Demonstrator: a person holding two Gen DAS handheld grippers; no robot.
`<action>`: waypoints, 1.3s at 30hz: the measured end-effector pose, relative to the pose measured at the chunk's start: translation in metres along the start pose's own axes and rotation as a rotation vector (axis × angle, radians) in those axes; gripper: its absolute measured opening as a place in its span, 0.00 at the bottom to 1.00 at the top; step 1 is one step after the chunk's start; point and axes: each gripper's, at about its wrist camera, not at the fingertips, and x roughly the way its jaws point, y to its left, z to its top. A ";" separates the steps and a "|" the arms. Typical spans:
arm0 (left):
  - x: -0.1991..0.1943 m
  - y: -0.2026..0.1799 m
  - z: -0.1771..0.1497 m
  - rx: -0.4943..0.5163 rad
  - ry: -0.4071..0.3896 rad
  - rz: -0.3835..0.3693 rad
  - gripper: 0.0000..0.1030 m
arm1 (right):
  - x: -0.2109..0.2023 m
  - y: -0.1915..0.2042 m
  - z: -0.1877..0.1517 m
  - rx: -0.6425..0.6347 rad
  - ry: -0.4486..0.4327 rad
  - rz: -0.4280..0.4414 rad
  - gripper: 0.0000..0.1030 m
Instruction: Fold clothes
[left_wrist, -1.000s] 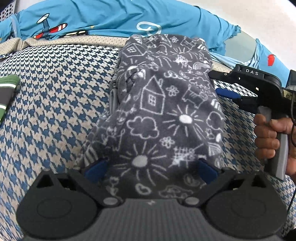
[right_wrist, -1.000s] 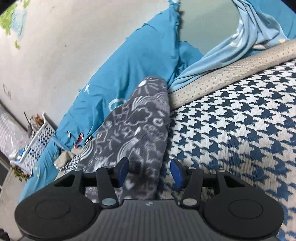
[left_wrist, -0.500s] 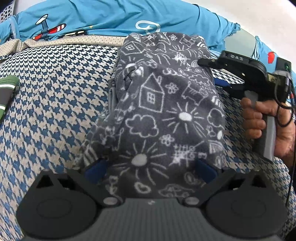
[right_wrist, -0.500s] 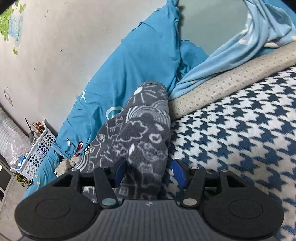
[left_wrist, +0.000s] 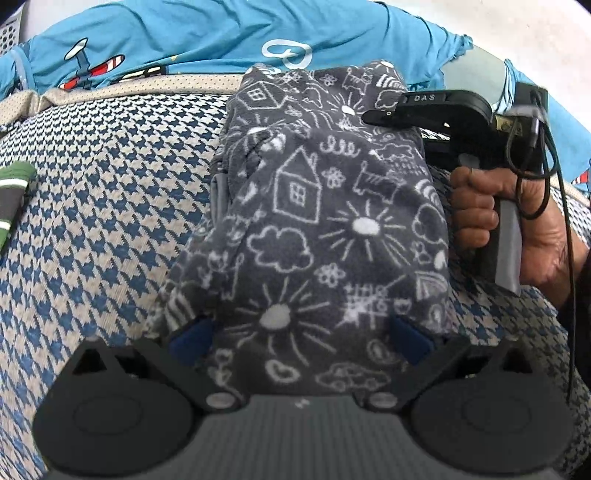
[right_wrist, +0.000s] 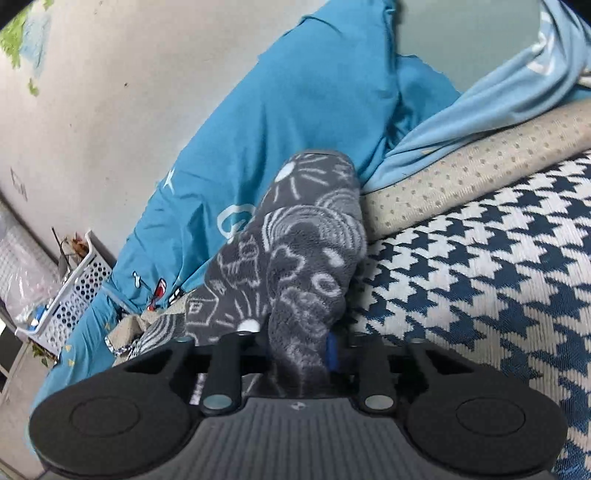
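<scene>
Two claws on one garment. Right claw (right_wrist: 299, 350) is pinched tight on the R edge of the grey fleece (left_wrist: 325, 229) (white doodle print), fabric bunched between its blue pads (right_wrist: 331, 350). Left claw (left_wrist: 301, 336) is spread wide at the near end, pads either side of the fleece, not squeezing it. Fleece lies folded on a blue-and-cream houndstooth cover (left_wrist: 110, 206), far end touching a bright blue sheet (left_wrist: 207, 33). Hand (left_wrist: 517, 229) grips the R handle.

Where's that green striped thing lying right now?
The green striped cloth shows only in the left wrist view, at the far left edge, lying on the houndstooth cover well left of the grey doodle-print fleece.
</scene>
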 end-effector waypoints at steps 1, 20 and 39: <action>0.000 -0.001 0.000 0.010 0.000 0.000 1.00 | -0.002 0.003 0.000 0.001 -0.006 -0.011 0.17; -0.020 -0.016 -0.003 0.128 -0.061 -0.286 1.00 | -0.144 0.005 0.029 0.031 -0.282 -0.402 0.14; -0.036 0.017 -0.018 -0.043 -0.105 -0.266 1.00 | -0.299 -0.031 -0.019 0.032 -0.321 -0.742 0.23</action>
